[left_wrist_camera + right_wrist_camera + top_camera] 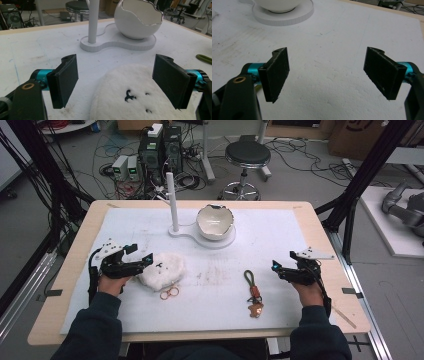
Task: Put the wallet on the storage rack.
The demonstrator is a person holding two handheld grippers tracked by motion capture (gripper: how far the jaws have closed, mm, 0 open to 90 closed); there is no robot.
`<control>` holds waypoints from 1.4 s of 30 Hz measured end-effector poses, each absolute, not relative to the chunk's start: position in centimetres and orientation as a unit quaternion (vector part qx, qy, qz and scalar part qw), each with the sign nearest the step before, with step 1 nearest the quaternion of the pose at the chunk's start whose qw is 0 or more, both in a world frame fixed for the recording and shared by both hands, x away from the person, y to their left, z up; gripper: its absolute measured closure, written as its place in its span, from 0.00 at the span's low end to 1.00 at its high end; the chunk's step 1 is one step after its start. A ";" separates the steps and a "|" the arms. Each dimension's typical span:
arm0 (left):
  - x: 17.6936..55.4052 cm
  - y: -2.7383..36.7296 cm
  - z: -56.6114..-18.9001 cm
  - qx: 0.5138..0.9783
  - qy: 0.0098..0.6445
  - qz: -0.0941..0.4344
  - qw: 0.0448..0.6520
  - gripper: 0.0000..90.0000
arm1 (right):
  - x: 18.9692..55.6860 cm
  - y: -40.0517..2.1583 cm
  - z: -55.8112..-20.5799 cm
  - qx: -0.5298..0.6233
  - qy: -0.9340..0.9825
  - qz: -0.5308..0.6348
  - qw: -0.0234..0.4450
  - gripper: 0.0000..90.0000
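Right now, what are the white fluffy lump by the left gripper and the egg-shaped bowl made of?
Lump: looks like soft plush or fleece, matte and fuzzy, with small black marks stitched or printed on top; likely a stuffed toy. Bowl: looks like glazed ceramic or hard glossy plastic, smooth white with highlights and a jagged, dark-edged rim like a cracked eggshell. The look cannot settle which.

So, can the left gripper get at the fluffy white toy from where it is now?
Probably yes. The left gripper sits right at the fluffy white toy with its jaws wide open; in the left gripper view the toy lies between them, unpinched, with nothing in the way.
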State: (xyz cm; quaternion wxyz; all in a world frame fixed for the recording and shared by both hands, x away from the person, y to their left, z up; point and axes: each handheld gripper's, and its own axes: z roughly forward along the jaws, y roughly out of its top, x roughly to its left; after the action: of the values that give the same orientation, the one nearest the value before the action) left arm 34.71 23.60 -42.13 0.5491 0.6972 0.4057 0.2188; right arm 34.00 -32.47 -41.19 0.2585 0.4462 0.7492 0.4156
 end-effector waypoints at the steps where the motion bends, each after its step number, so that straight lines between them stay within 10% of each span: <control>1: 34.8 23.5 -42.2 0.699 0.406 0.218 0.547 0.23 | 34.0 -32.5 -41.2 0.447 0.749 0.416 0.258 0.23; 18: 36.1 21.0 -44.6 0.768 0.449 0.183 0.419 0.25 | 33.7 -32.1 -41.3 0.440 0.756 0.414 0.253 0.23; 30: 35.6 22.4 -43.8 0.755 0.462 0.150 0.440 0.86 | 33.9 -29.9 -41.3 0.414 0.779 0.403 0.243 0.23; 42: 34.4 21.5 -41.5 0.703 0.422 0.166 0.548 0.90 | 34.2 -28.4 -41.2 0.406 0.780 0.423 0.218 0.23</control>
State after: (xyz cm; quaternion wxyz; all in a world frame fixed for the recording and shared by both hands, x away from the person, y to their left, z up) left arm 34.42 21.54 -41.46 0.5478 0.7031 0.4220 0.1658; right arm 34.18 -28.43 -41.22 0.2181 0.4059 0.7803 0.4229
